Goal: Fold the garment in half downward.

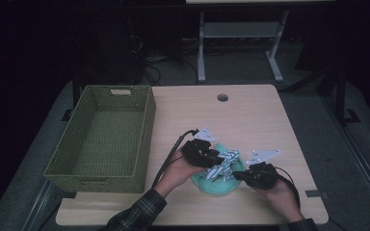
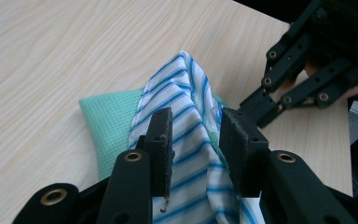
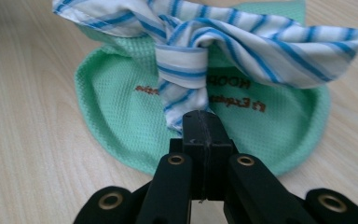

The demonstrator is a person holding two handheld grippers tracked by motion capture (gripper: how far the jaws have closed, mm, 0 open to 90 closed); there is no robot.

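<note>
The striped cloth (image 3: 200, 56) lies bunched on the green cloth (image 3: 116, 116), right of the basket (image 1: 103, 137) on the tabletop (image 1: 250, 115). The right hand-held gripper (image 3: 205, 123) pinches its corner; the left hand-held gripper (image 2: 196, 135) straddles it, jaws apart.

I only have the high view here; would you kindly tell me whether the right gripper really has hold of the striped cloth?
Observer: Yes. In the right gripper view the right gripper is shut on an end of the striped cloth.
Operator: Thank you. And the left one?
Observer: The left gripper straddles the striped cloth with its jaws apart; the pads are not visibly pressing it.
Operator: Is anything printed on the green cloth?
Observer: Yes, the green cloth carries brown lettering, partly covered by the stripes, so I cannot read it whole.
</note>
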